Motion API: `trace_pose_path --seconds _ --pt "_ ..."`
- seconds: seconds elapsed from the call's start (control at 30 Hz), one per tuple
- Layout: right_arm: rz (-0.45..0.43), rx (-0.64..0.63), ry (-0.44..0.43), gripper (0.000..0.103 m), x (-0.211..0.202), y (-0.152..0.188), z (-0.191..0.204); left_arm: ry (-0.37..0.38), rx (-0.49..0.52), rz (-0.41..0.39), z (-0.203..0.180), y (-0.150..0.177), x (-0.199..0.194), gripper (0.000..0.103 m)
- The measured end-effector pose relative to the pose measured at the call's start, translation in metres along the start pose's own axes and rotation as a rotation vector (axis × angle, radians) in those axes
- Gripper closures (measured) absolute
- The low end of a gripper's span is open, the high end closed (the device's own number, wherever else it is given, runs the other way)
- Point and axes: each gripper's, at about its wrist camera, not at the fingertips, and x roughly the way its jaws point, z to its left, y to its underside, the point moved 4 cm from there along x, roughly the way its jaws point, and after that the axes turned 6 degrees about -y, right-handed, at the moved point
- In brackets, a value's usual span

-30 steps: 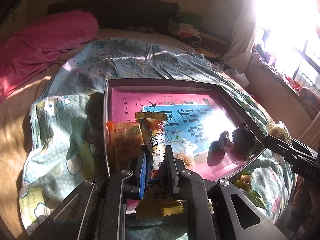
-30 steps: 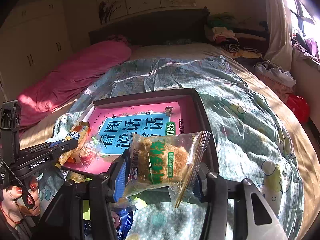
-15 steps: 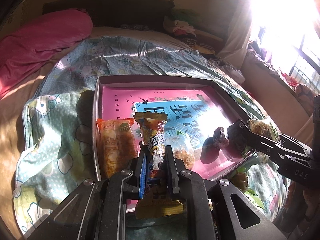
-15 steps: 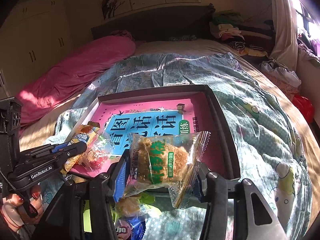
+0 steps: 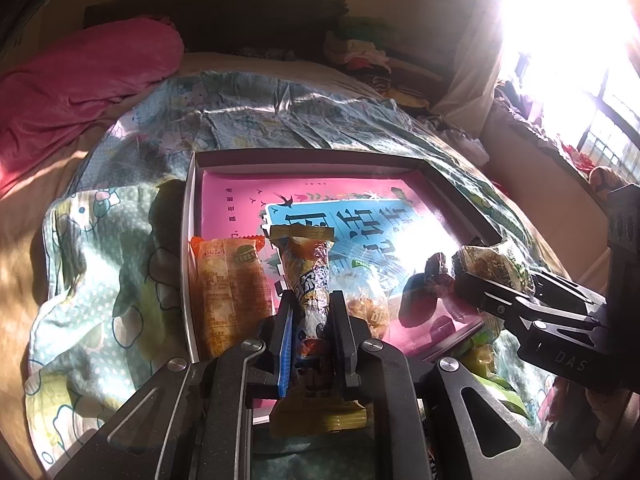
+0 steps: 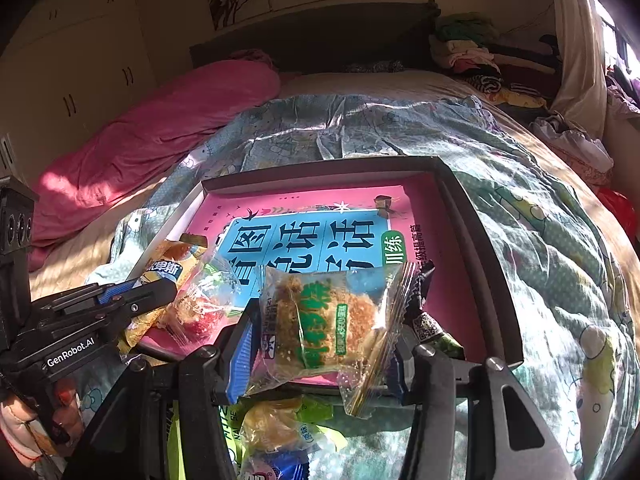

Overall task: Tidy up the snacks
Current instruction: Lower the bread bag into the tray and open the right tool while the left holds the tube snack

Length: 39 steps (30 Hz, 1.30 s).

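My left gripper (image 5: 312, 308) is shut on a long yellow-and-blue snack packet (image 5: 308, 272), held over the near left part of the dark-rimmed tray (image 5: 312, 156). A pink book (image 5: 320, 192) lines the tray. Beside the held packet lie an orange packet (image 5: 228, 288) and a clear packet of fried pieces (image 5: 366, 296). My right gripper (image 6: 324, 344) is shut on a clear packet with green lettering (image 6: 324, 320), just over the tray's near edge. A dark wrapper (image 6: 424, 320) sits right of it. The left gripper (image 6: 164, 290) shows at the left of the right wrist view.
The tray rests on a blue-green patterned quilt (image 6: 560, 240) on a bed. A pink blanket (image 5: 80, 80) is bunched at the back left. Loose snack packets (image 6: 276, 428) lie on the quilt in front of the tray. Strong window glare (image 5: 560, 20) fills the upper right.
My right gripper has carried the clear packet forward and down, from short of the tray to over its near edge. The left gripper keeps its grip and place.
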Motion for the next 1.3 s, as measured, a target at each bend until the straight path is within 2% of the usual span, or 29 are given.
trace_pose_path --seconds 1.03,1.3 --pt "0.010 -0.017 0.057 0.049 0.0058 0.0024 -0.0040 0.020 -0.027 0.016 0.0065 -0.0024 0.0081 0.086" --pt "0.019 -0.009 0.053 0.042 0.0052 0.0055 -0.0025 0.018 -0.029 0.017 0.0084 -0.0024 0.0084 0.086"
